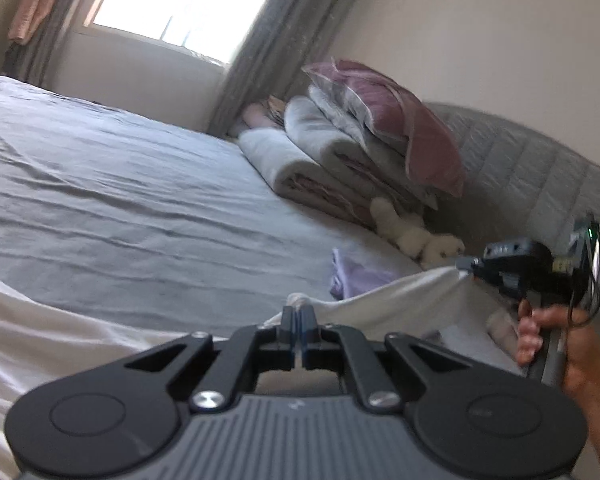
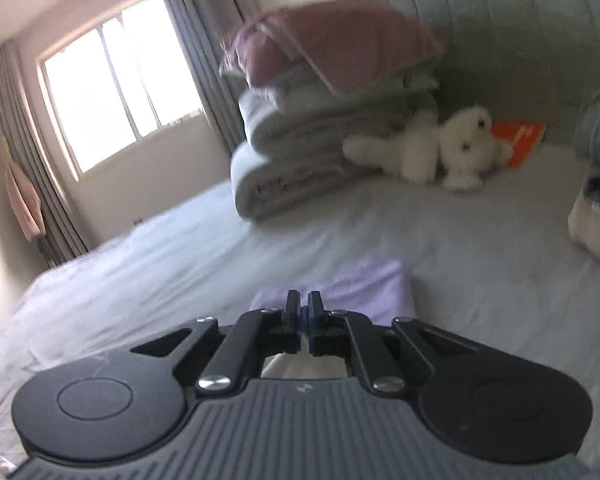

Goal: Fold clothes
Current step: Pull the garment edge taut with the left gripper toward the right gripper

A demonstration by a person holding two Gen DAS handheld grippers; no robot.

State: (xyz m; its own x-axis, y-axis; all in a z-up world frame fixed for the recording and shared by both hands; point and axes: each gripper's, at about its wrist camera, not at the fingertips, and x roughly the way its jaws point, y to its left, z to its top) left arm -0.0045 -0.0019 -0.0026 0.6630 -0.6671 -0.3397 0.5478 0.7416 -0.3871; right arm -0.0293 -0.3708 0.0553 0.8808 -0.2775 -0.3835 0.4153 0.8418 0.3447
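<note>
White garment (image 1: 400, 292), thin and limp, stretched above the bed (image 1: 120, 184): left tongs (image 1: 299, 320) and right tongs (image 1: 466, 265) each pinch its upper edge; corners offer the surest hold.

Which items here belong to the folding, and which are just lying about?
In the job: white garment, left hand-held gripper, right hand-held gripper.

Lying about: folded lilac cloth, stuffed toy, blanket stack, mauve pillow, orange item.
</note>
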